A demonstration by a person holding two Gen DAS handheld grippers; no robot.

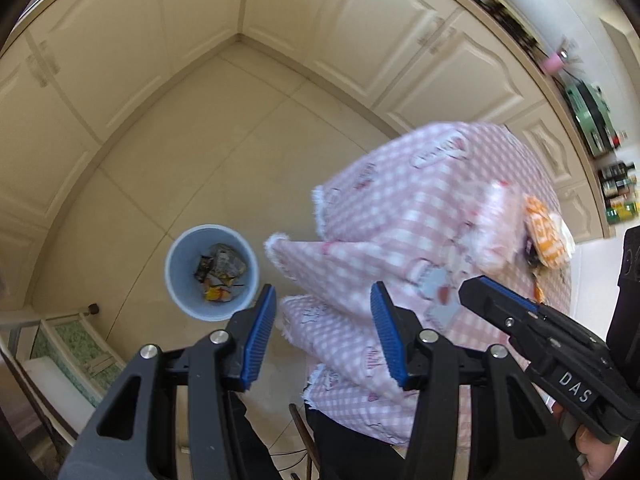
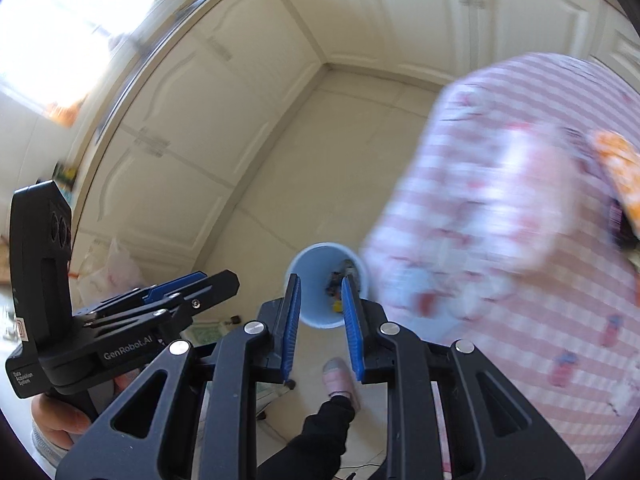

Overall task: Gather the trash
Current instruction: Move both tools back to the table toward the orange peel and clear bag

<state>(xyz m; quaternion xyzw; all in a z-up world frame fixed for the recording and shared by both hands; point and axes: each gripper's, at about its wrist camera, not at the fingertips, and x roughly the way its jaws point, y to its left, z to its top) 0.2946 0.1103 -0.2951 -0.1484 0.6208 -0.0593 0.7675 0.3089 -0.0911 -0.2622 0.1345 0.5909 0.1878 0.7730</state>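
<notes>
A light blue trash bin stands on the floor with crumpled wrappers inside; it also shows in the right wrist view. My left gripper is open and empty, above the floor to the right of the bin. My right gripper is open and empty, held high over the bin; it also shows in the left wrist view. An orange wrapper lies on the pink checked tablecloth at the right, also in the right wrist view.
Cream cabinet doors line the walls and meet in a corner. A table under the pink cloth fills the right side. My shoe is on the tiled floor. A white plastic bag lies by the cabinets.
</notes>
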